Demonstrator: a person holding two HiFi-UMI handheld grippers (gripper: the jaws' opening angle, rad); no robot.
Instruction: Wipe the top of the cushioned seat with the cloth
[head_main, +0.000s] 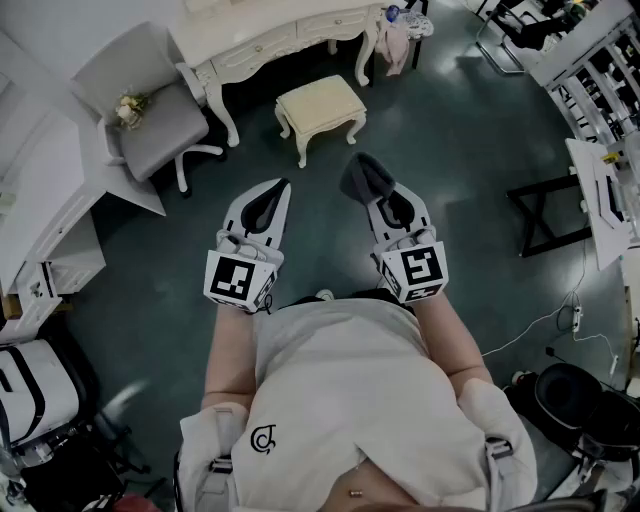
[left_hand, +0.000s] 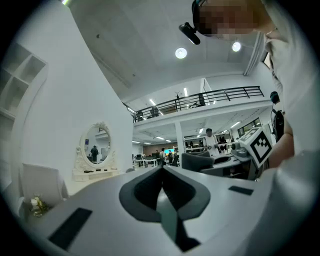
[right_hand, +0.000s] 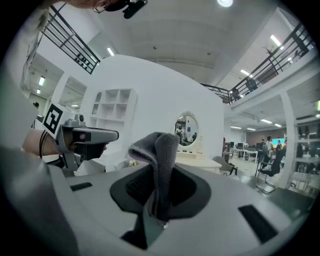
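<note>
Dark teal floor (head_main: 470, 150) fills the head view of a large indoor hall. The person's white-clad torso (head_main: 350, 400) covers its lower centre, and a white dressing table (head_main: 262, 45) is cut off by the top edge. Items on its tabletop are too small to identify. A grey chair (head_main: 150, 130) stands at the left, bearing a small pale bunch that is hard to make out. The cushioned seat (head_main: 320, 100), a cream stool with a square padded top and curved legs, stands on the floor just in front of the dressing table, well apart from both grippers. The left gripper (left_hand: 162, 172) has its jaws pressed together with nothing between them. The right gripper (head_main: 368, 190) is clamped on the cloth (right_hand: 160, 145), a grey, fuzzy fabric folded over itself and rising above the jaws; its lower part is hidden between them. Both gripper views tilt upward to an oval mirror (left_hand: 97, 145), a railed mezzanine (left_hand: 210, 97) and ceiling lights.
</note>
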